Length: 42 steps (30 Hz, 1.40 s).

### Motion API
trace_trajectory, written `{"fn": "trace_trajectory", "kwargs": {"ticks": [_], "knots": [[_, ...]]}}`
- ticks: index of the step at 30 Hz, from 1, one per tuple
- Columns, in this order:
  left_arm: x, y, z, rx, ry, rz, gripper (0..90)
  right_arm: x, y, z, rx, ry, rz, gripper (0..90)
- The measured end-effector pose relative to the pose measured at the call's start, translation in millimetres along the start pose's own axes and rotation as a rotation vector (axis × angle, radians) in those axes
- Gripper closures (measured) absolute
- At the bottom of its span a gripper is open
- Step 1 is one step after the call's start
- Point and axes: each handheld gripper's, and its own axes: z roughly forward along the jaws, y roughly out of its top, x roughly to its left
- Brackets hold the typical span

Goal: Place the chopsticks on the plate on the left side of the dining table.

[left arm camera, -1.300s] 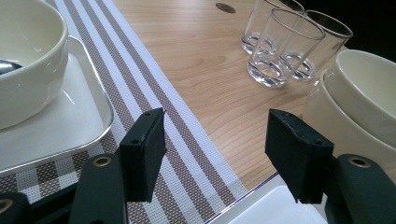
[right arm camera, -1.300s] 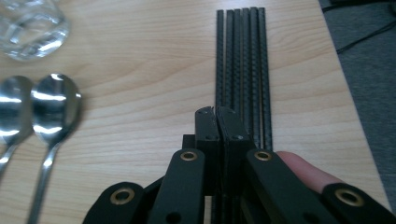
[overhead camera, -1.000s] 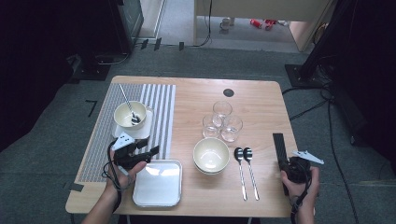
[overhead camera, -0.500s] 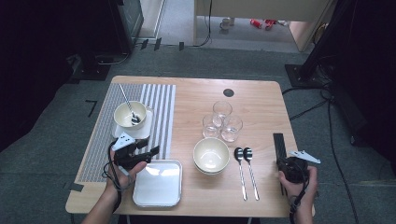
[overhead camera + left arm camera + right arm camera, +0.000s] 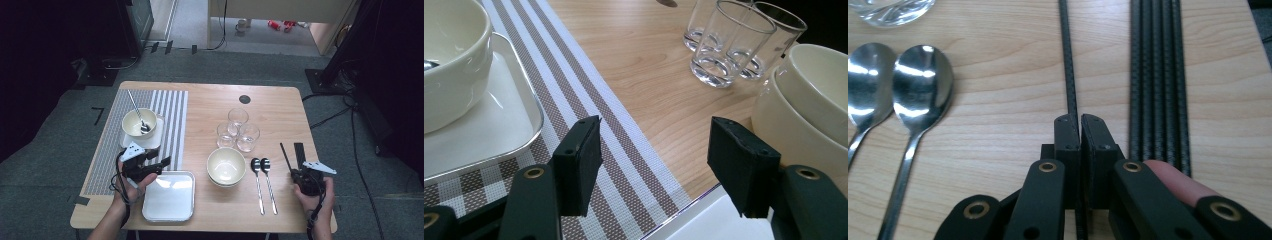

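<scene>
Pinching black chopstick (image 5: pixel 1068 65) inside right tool (image 5: pixel 1080 122)

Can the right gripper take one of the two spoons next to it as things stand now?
Probably not at once. The right gripper is shut on a single black chopstick, so its jaws are taken. The way itself looks free: the two spoons lie on bare table just beside it, with nothing between.

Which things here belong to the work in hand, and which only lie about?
In hand: right gripper, shut on one black chopstick; the other chopsticks beside it.
Lying about: two spoons, three glasses, stacked bowls, white tray.
</scene>
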Motion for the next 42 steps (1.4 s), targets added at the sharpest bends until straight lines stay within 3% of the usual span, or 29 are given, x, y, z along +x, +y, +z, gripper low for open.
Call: {"fn": "trace_trajectory", "kwargs": {"ticks": [4,7,13,18,22,29,35,42], "knots": [[-0.1,-0.1,0.1,0.002,0.0,0.002,38.7,6.7,0.8,1.6,0.012,0.019,-0.008,86.6],[-0.6,-0.1,0.3,0.002,0.0,0.003,38.7,10.3,2.1,2.4,0.019,0.003,-0.021,85.6],[-2.3,-0.8,1.6,0.008,-0.002,0.008,38.7,11.1,4.2,2.4,0.034,-0.001,0.041,84.5],[-3.3,-0.5,0.9,0.007,-0.002,0.012,38.7,12.2,5.2,2.2,0.043,-0.007,0.056,82.8],[-1.8,-0.4,0.0,0.005,0.0,0.008,38.7,14.8,5.8,1.1,0.059,-0.028,0.026,82.4],[-1.1,-0.6,-0.3,0.005,0.001,0.008,38.7,15.9,6.6,0.0,0.074,-0.049,0.039,82.6],[0.5,-0.6,-0.8,0.004,0.004,0.003,38.7,19.4,7.0,-0.9,0.092,-0.089,-0.011,83.0],[-2.0,-0.7,-0.3,0.006,-0.002,0.008,38.7,20.9,5.6,-0.2,0.073,-0.111,0.003,87.0]]}}
